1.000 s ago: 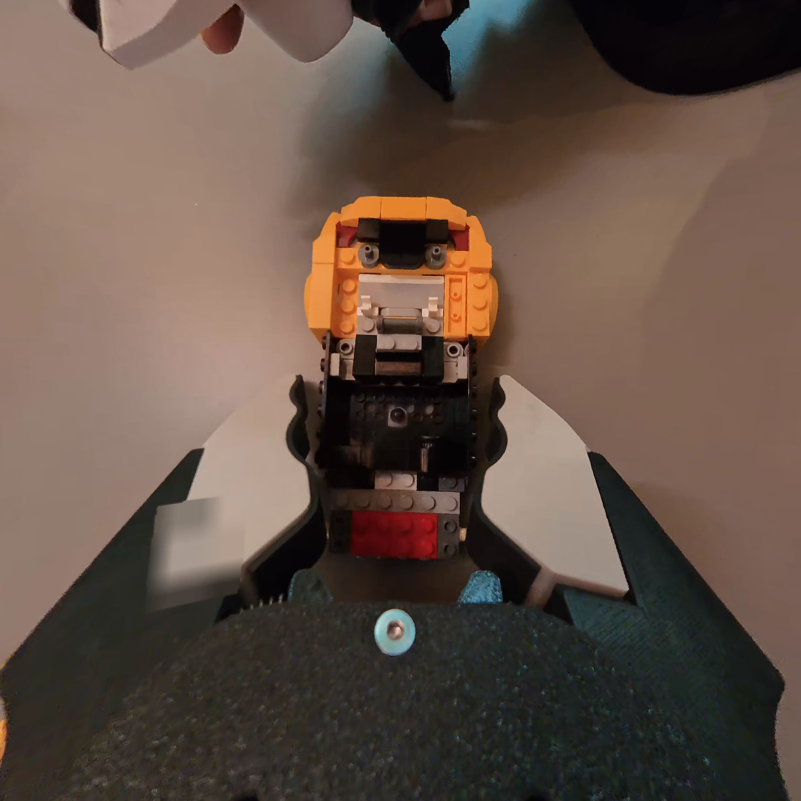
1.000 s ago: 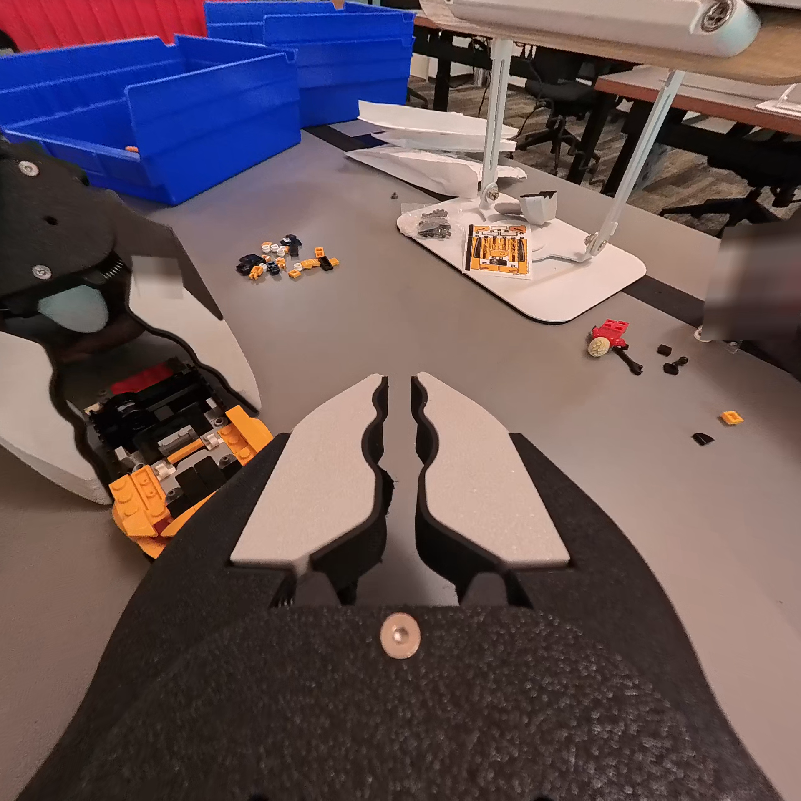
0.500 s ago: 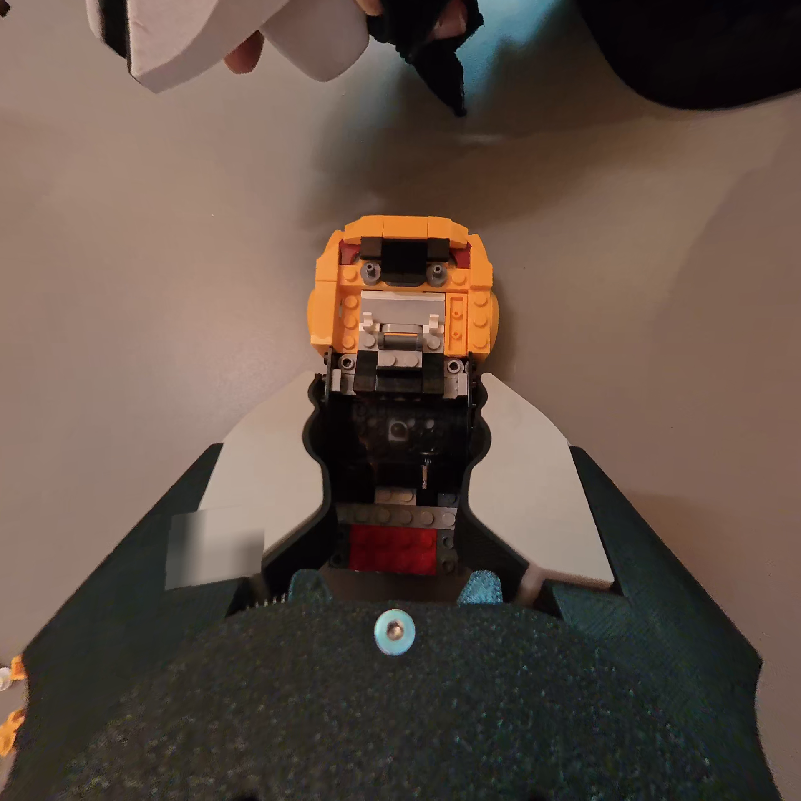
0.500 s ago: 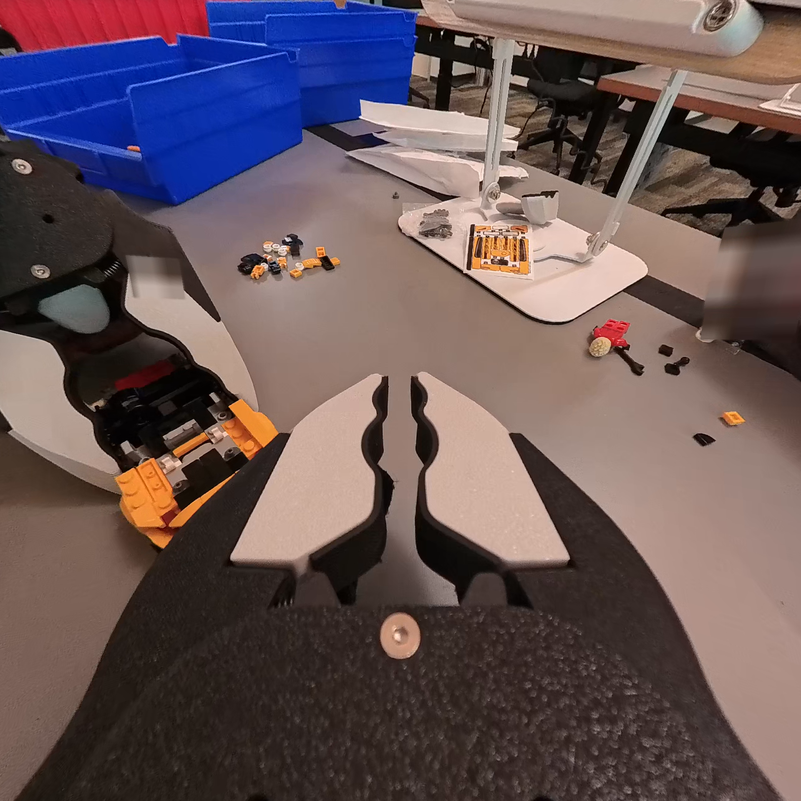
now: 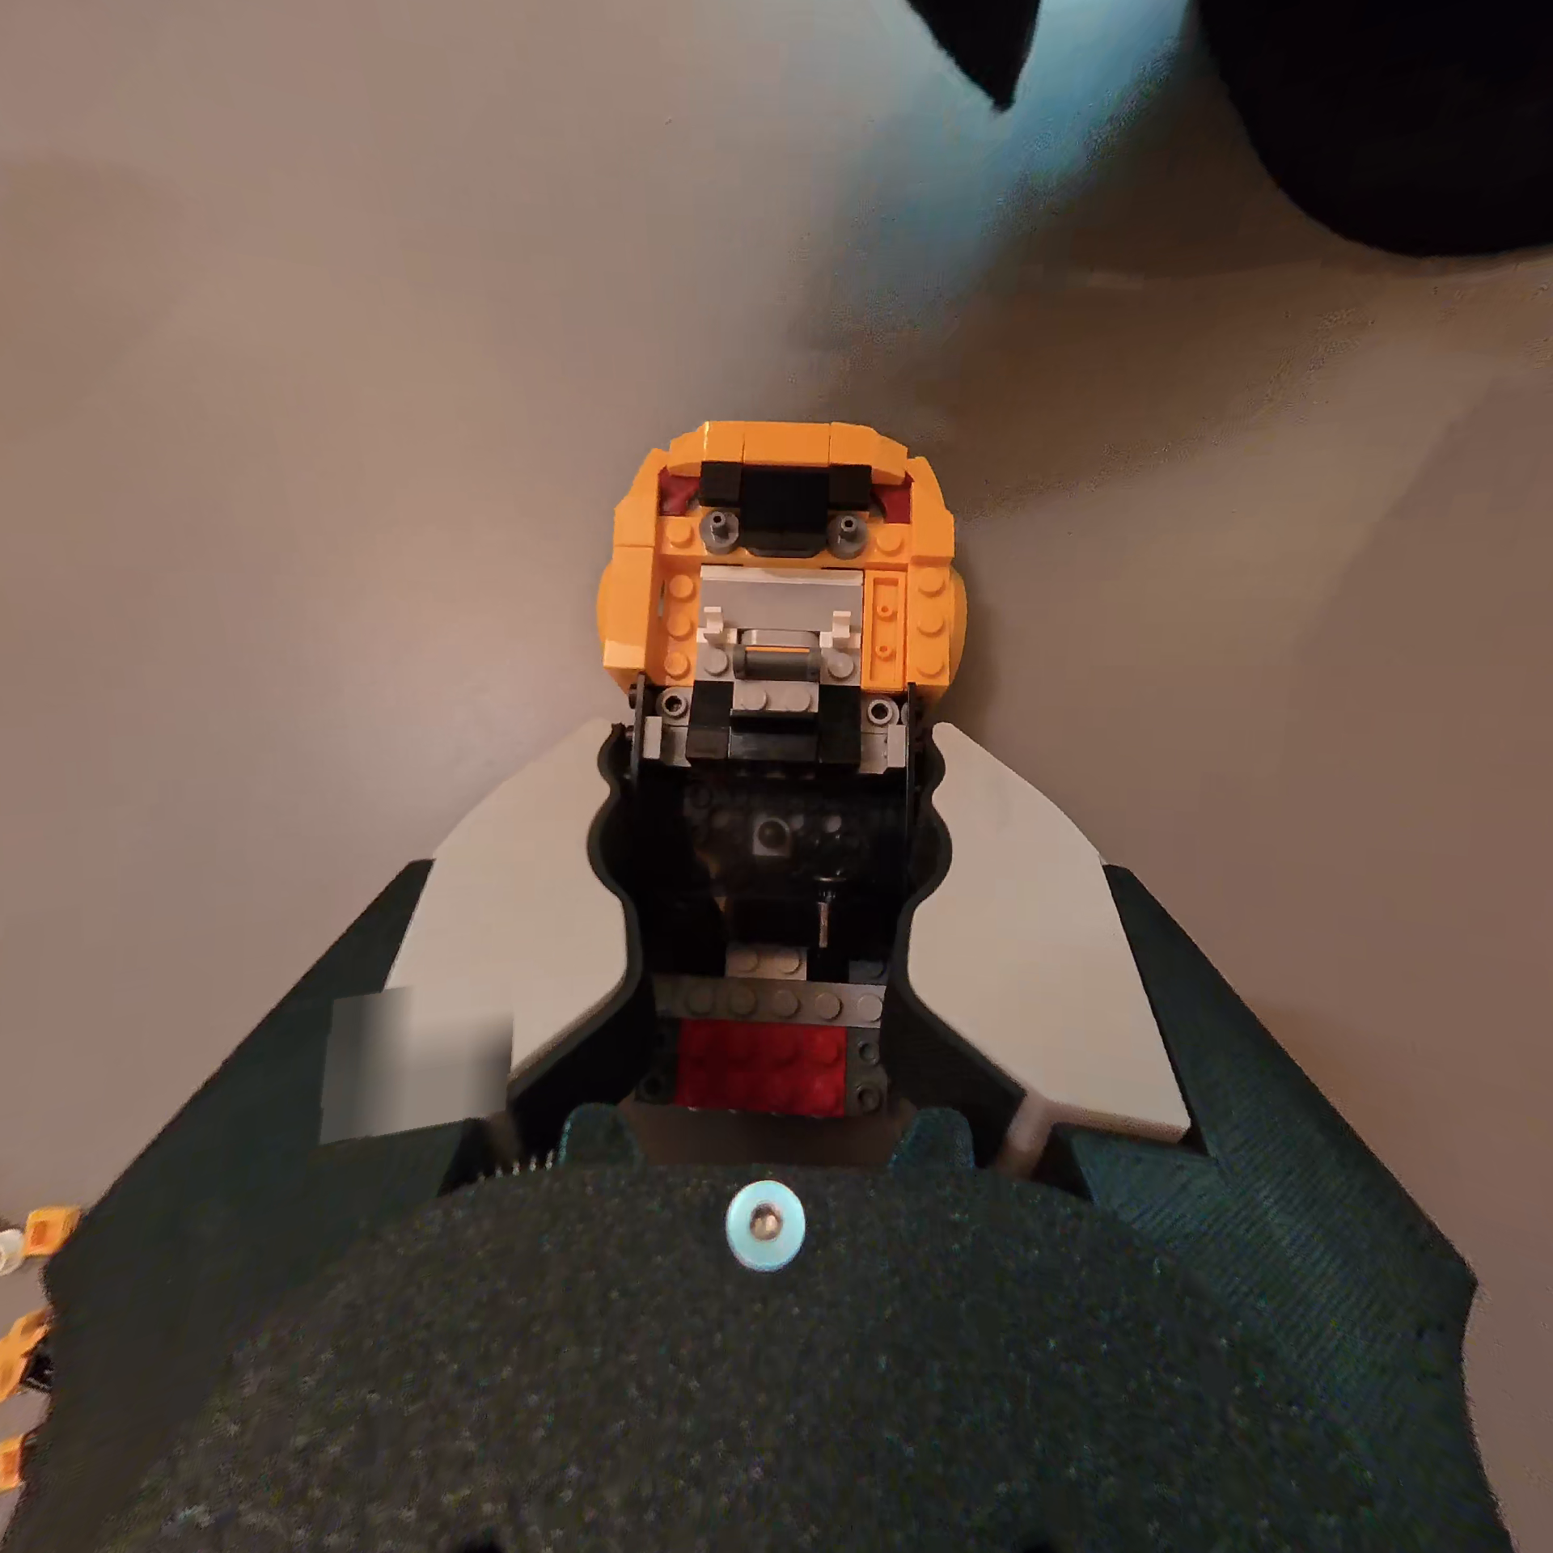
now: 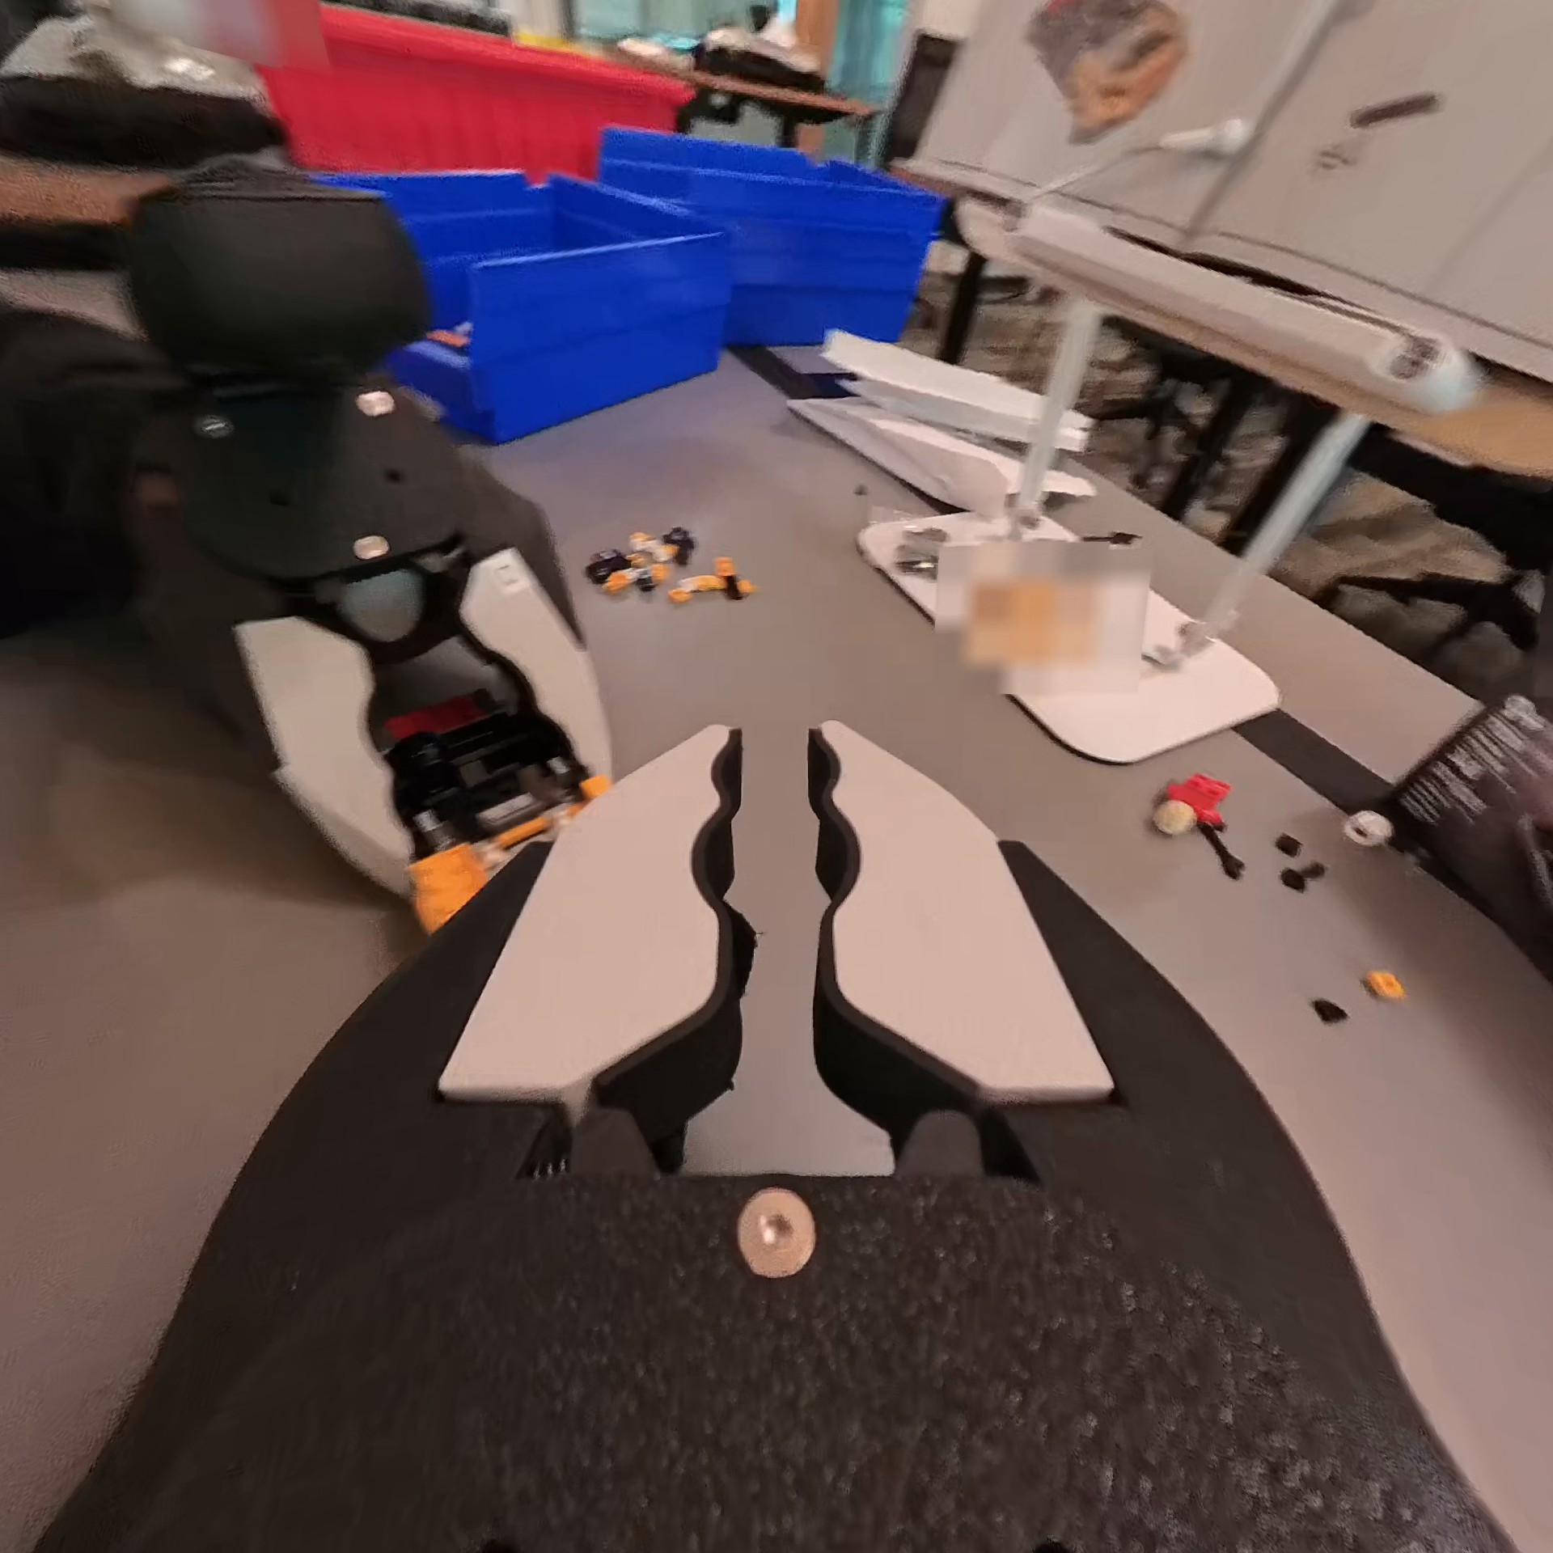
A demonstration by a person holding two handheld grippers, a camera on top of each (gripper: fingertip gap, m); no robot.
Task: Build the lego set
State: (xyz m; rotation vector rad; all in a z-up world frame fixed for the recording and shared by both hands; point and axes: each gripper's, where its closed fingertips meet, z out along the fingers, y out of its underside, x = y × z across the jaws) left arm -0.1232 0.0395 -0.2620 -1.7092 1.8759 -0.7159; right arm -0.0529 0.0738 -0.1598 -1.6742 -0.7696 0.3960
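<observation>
Blue bins (image 6: 605,302); red bin (image 6: 471,109); white lamp base (image 6: 1176,697)

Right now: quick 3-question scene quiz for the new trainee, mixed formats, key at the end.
1. True or false: the left gripper is shut on the lego car.
2. Multiple choice: the right gripper holds A) an orange brick B) a wheel C) nothing.
3. Fill in: the bins behind the loose brick pile are ___ in colour.

Key: 1 true; 2 C; 3 blue.
</observation>
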